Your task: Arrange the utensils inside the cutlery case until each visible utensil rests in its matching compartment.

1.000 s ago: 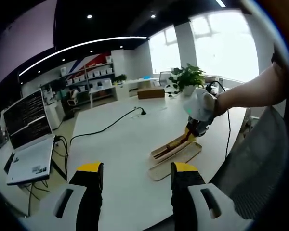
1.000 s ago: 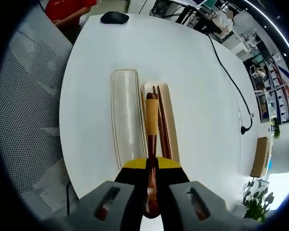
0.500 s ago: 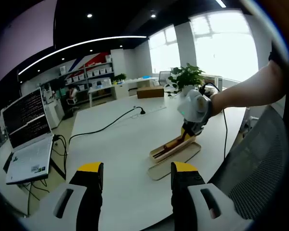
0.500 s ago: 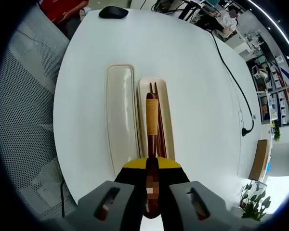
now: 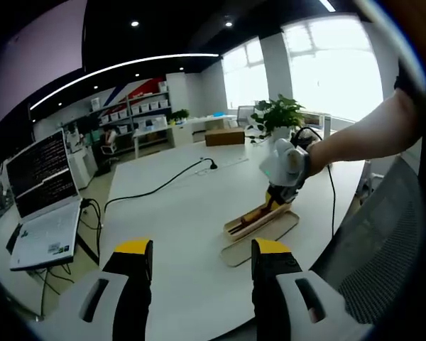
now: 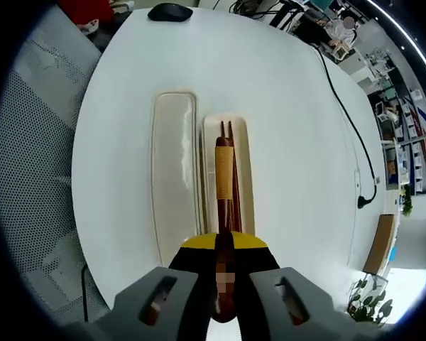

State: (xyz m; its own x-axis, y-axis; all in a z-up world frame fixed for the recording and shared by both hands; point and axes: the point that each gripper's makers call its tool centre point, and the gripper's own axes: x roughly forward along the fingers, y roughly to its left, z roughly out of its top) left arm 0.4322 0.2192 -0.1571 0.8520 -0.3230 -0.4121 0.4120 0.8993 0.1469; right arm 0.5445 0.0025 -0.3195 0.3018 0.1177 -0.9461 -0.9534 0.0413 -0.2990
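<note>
My right gripper (image 6: 224, 252) is shut on a dark wooden utensil (image 6: 224, 170) with a tan-wrapped handle, held lengthwise over the cream cutlery case (image 6: 244, 177). Two brown chopsticks (image 6: 232, 153) lie in that case. The case's lid (image 6: 173, 181) rests flat on the table just left of it. In the left gripper view the case (image 5: 259, 219) and lid (image 5: 263, 238) sit near the table's right edge, with the right gripper (image 5: 275, 201) held above them by a person's arm. My left gripper (image 5: 196, 259) stands open over bare tabletop, well short of the case.
A white round table (image 6: 291, 106) carries a black cable (image 6: 344, 121) and a black mouse (image 6: 170, 11). A mesh chair (image 6: 35, 142) stands by the table's edge. A laptop (image 5: 46, 234), a cardboard box (image 5: 224, 136) and a potted plant (image 5: 278, 114) sit on the table's far parts.
The right gripper view has drawn back slightly from the case with the utensil still gripped. In the left gripper view the scene has barely shifted.
</note>
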